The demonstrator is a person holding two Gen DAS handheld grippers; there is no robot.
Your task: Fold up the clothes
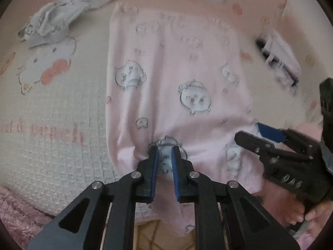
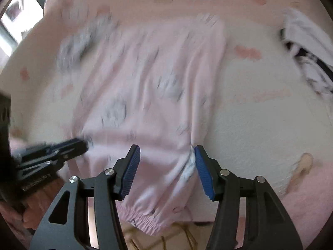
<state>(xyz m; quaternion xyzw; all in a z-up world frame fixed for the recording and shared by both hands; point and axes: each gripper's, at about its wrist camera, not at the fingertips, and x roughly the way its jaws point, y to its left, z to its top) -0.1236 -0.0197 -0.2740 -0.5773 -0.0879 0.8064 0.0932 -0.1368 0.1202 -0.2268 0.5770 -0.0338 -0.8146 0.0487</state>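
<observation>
A pink garment (image 1: 177, 79) with cartoon animal prints lies spread on a patterned bedspread; it also shows in the right wrist view (image 2: 149, 95), blurred. Its near end with an elastic waistband (image 2: 145, 218) hangs over the bed edge. My left gripper (image 1: 164, 152) is shut on a bunch of the pink cloth at the near edge. My right gripper (image 2: 166, 152) is open, its blue pads either side of the cloth near the right edge. It shows at the right in the left wrist view (image 1: 256, 133).
A crumpled grey printed garment (image 1: 60, 20) lies at the far left. A folded white and dark garment (image 1: 278, 56) lies at the far right (image 2: 308, 56). A pink fluffy blanket (image 1: 16, 214) sits at the near left corner. The bedspread (image 1: 52, 108) surrounds the garment.
</observation>
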